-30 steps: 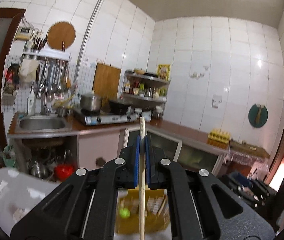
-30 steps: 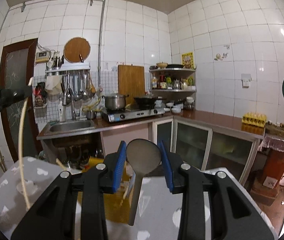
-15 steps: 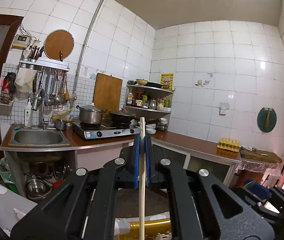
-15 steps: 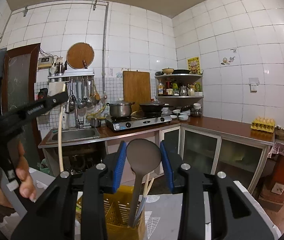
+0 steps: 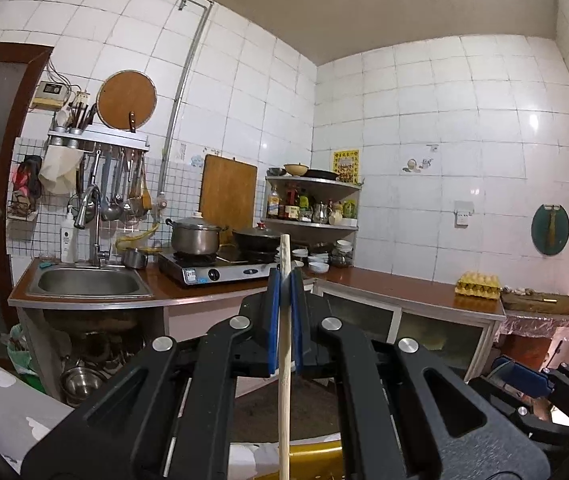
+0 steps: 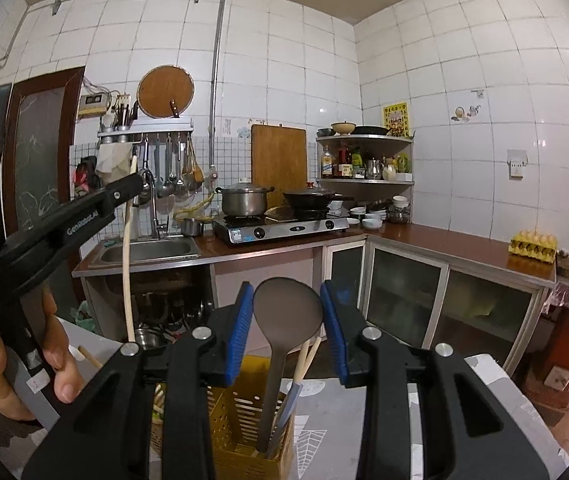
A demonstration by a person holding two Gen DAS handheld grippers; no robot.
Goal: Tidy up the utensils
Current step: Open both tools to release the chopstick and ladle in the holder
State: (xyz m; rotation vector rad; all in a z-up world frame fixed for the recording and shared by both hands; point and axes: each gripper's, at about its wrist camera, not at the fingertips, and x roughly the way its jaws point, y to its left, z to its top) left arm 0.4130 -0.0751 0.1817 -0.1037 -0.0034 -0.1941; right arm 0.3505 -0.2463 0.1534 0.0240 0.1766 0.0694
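Observation:
My left gripper [image 5: 284,276] is shut on a pale wooden stick [image 5: 284,380] that stands upright between its blue pads. In the right wrist view the left gripper [image 6: 132,184] reaches in from the left, and the stick [image 6: 126,264] hangs down beside the yellow slotted caddy [image 6: 240,412]. My right gripper [image 6: 286,292] is shut on the head of a dark grey spoon [image 6: 287,312]. The spoon's handle reaches down into the caddy, next to chopsticks [image 6: 308,356]. Only the caddy's rim [image 5: 316,452] shows in the left wrist view.
The caddy stands on a table with a grey patterned cloth [image 6: 364,420]. A person's hand [image 6: 56,360] holds the left gripper's handle. Beyond are a counter with a sink [image 6: 148,250], a stove with a pot [image 6: 244,200], and an egg tray [image 6: 532,246].
The right gripper has carried the spoon over the caddy, and its handle now stands inside. The left gripper with the stick has come in beside the caddy. Both grips are unchanged.

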